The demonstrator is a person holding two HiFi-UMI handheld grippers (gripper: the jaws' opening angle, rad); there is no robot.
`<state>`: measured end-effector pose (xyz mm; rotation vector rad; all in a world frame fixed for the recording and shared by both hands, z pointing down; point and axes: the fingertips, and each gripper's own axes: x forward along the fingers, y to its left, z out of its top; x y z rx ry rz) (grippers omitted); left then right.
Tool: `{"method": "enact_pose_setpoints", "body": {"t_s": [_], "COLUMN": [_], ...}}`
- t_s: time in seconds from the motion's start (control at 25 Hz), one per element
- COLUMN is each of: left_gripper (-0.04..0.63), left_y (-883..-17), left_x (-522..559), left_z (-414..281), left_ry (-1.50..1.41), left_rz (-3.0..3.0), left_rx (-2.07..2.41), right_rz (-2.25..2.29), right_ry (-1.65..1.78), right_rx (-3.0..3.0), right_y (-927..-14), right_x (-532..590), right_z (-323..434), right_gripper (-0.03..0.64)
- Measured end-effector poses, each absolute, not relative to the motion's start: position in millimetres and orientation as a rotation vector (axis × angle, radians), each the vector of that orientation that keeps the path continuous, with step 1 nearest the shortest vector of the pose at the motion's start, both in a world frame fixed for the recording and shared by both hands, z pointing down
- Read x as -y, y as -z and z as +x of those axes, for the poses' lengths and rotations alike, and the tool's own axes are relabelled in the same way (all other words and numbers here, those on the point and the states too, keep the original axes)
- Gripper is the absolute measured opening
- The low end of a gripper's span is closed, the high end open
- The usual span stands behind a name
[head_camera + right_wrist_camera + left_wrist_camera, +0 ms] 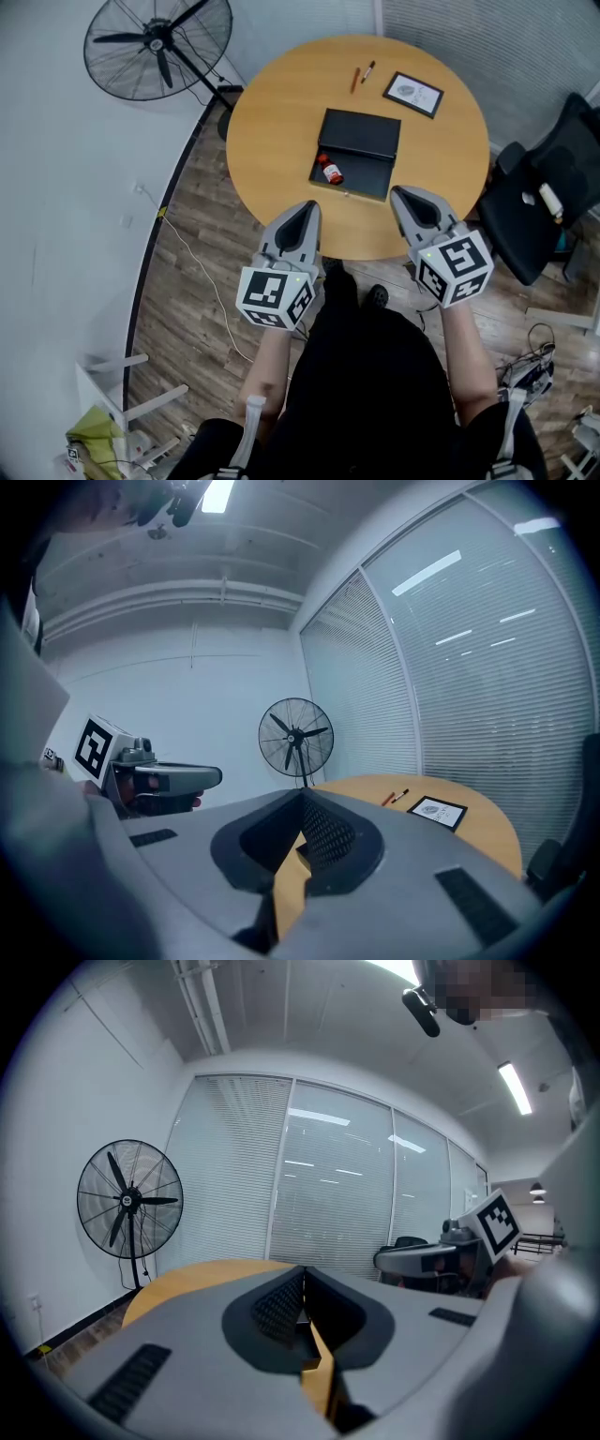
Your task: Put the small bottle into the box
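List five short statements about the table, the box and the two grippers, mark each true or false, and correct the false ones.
1. The small bottle lies inside the open black box. True.
2. The right gripper holds the bottle. False: its jaws are together on nothing.
3. Two pens lie on the table beyond the box. True.
4. The fan stands on the table. False: it stands on the floor beside the table.
5. The left gripper is wide open. False: its jaws are together and empty.
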<state>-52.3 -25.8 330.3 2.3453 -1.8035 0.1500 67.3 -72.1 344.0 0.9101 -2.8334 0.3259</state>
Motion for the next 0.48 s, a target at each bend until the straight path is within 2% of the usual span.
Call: {"method": "enact_pose_setpoints", "body": {"t_s": [0.48], "left_gripper": [-0.002], "left_y": [-332.1], "left_x": [25.8], "left_z": [-48.1], "left_ry": [-0.161], "left_rz": [2.35], "left_rx": [1.792], "right_rz": [0.901], "right_ry": [-0.298], "right_rx": [2.843], "right_y": [-337.8], "right_x": [69.1], "right_z": [69.8], "right_gripper": [0.008]}}
